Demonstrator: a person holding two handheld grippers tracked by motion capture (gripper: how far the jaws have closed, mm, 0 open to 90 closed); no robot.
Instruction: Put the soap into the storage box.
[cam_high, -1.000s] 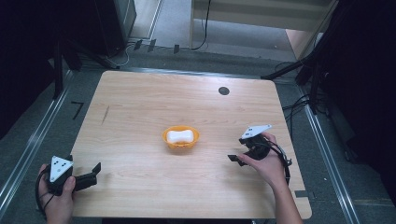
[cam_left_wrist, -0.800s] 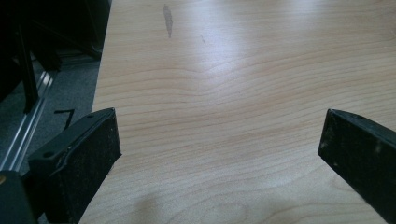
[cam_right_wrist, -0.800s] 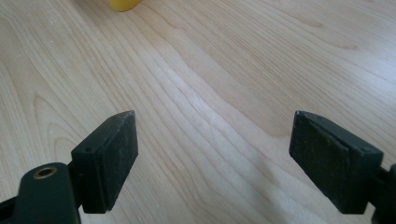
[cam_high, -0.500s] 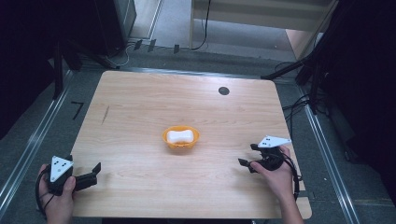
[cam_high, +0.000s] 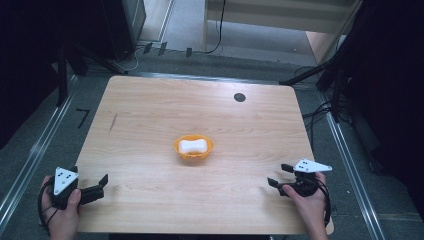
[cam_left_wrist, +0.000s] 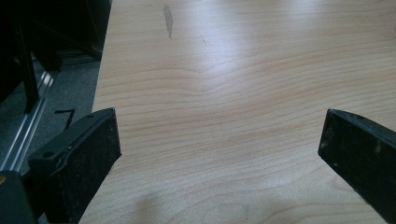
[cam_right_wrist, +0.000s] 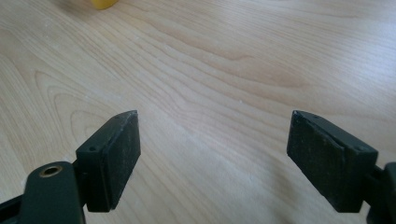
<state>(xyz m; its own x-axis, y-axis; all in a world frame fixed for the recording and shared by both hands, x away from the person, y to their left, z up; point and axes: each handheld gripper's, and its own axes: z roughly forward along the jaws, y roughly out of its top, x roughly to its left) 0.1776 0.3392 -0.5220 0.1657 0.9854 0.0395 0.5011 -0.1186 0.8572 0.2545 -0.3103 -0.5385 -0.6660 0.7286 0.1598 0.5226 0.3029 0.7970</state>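
Two tongs, both released, both parked at the near edge of the desk (cam_high: 150, 115), nothing gripped. Largest first: the desk is bare wood apart from a dark streak (cam_high: 113, 122) toward its far left and a small black disc (cam_high: 239, 97) near the far edge, right of centre.

Next down: your left tongs (cam_high: 103, 180) sit at the near-left corner, jaws spread wide over plain wood in the left gripper view (cam_left_wrist: 219, 140). Your right tongs (cam_high: 280, 175) sit at the near-right, jaws equally wide apart in the right gripper view (cam_right_wrist: 212, 154).

Smaller: the orange bowl (cam_high: 193, 148) stands mid-desk, well apart from both tongs, roughly between them and farther out. Its yellow-orange rim just clips the top left of the right gripper view (cam_right_wrist: 104, 3).

Smallest: the white bone-shaped piece (cam_high: 192, 146) lies inside the bowl, flat, long axis across the desk.

My read: the piece is in the bowl and both hands look idle, so this is either a finished placement or the start of a pick. If you go in again, the right tongs look better aimed; reach forward and left, come down over the piece with jaws astride its narrow waist, and stay clear of the bowl wall.
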